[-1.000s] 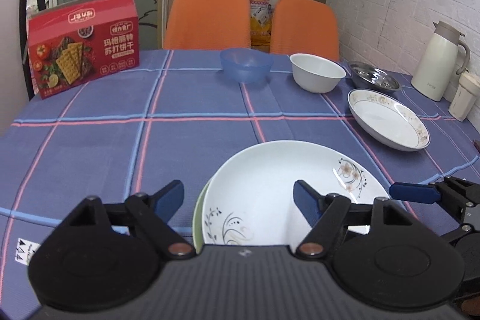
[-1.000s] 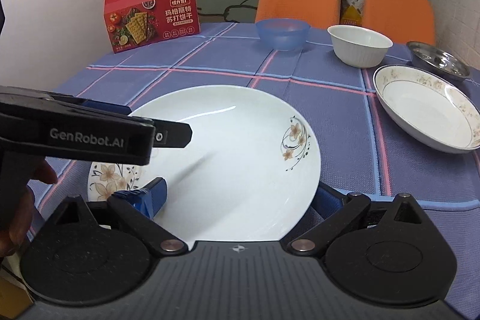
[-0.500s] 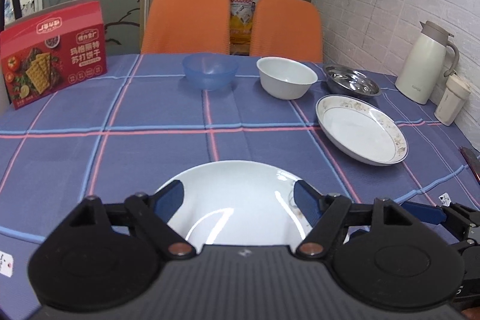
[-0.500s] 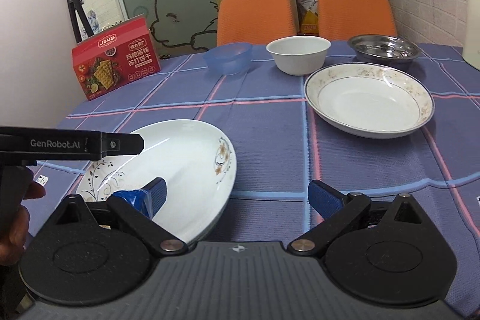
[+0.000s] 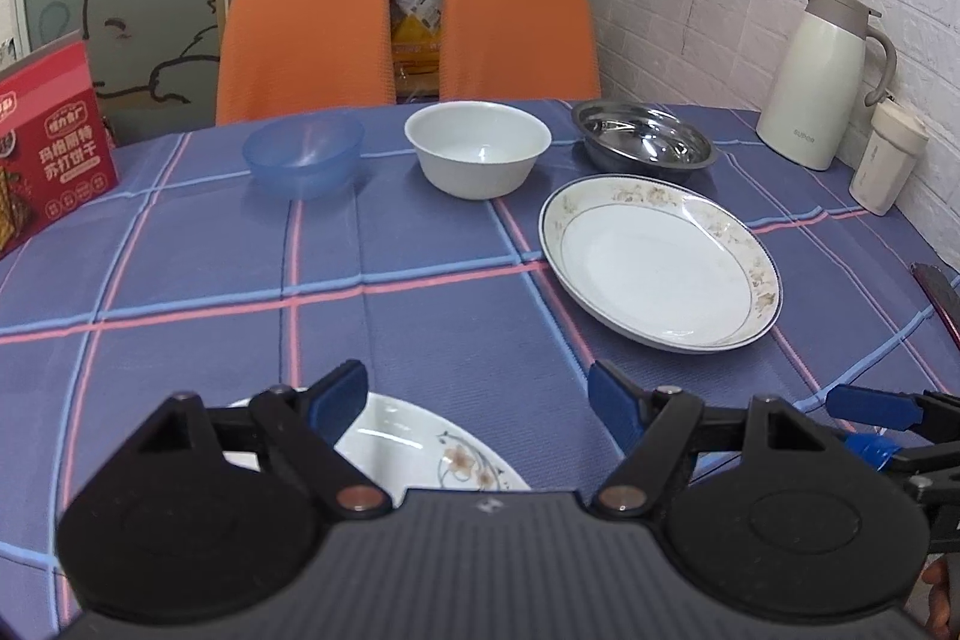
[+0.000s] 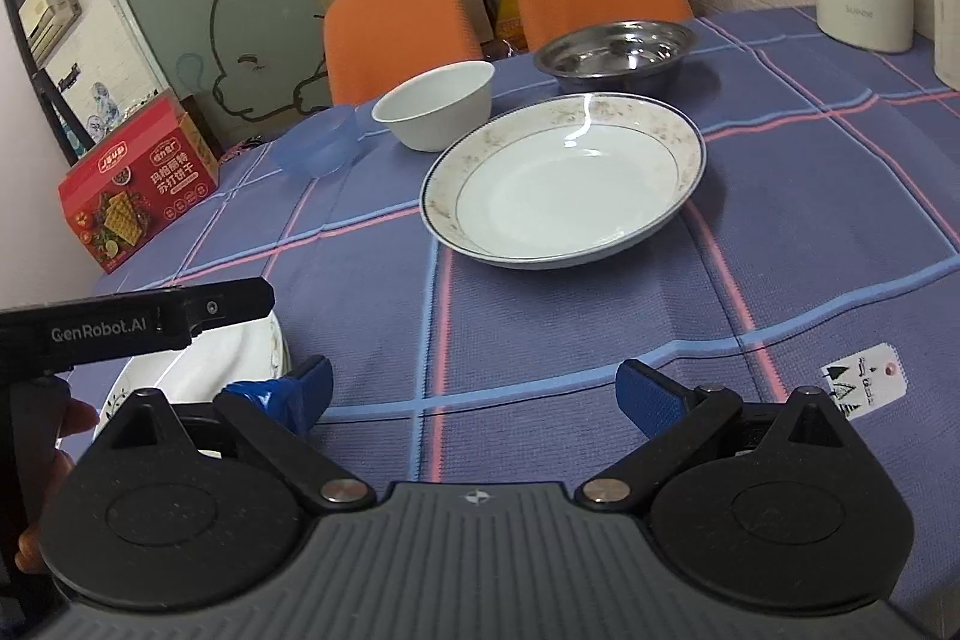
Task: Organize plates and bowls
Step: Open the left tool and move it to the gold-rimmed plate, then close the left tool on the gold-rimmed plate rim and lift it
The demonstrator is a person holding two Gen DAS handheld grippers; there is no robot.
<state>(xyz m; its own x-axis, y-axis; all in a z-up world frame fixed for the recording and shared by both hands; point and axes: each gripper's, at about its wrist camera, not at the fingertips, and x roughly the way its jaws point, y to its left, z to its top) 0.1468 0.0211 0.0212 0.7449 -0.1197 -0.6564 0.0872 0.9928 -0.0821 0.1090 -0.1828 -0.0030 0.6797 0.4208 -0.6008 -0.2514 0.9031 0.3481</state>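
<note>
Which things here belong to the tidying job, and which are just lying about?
For the job: flowered plate, gold-rimmed plate, white bowl, blue bowl, steel bowl.
Lying about: cracker box, thermos jug, cream cup.

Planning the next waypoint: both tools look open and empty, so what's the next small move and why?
Probably ease the right tool forward toward the near rim of the gold-patterned white deep plate. It lies alone on the blue checked tablecloth, directly ahead, and both the right tool and the left tool are open and hold nothing.

2 plates (image 5: pixel 660 268); 3 bowls (image 5: pixel 477 148)
</note>
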